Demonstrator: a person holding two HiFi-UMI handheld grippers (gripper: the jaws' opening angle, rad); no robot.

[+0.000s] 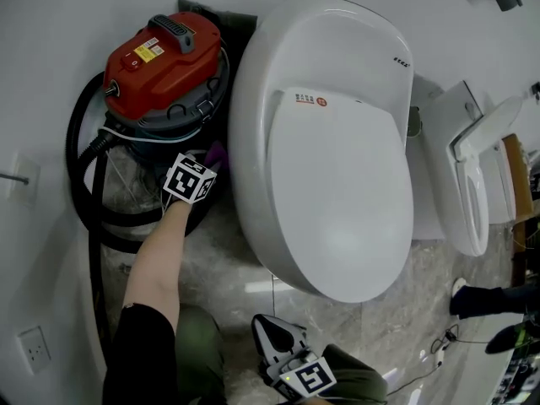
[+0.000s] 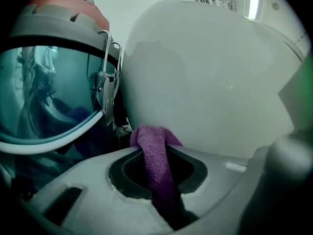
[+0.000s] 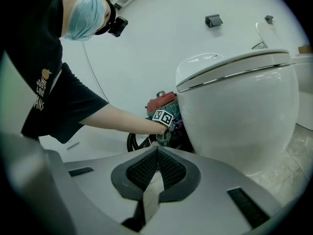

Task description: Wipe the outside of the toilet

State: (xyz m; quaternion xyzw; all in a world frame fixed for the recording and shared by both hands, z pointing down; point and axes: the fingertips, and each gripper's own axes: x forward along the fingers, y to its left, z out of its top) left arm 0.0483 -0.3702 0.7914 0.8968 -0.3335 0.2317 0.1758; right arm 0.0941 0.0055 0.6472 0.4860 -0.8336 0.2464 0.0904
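The left gripper [image 2: 157, 166] is clenched on a purple cloth [image 2: 154, 151]. The cloth's tip lies against the toilet [image 1: 337, 142], low on its left flank, in the narrow gap beside the red vacuum cleaner [image 1: 164, 53]. The right gripper [image 3: 156, 155] hangs well back in front of the bowl, its jaws closed on nothing. I judge the wiping to be under way on this one side; the glossy shell shows no clear wet streaks, so the front, right flank and lid probably remain
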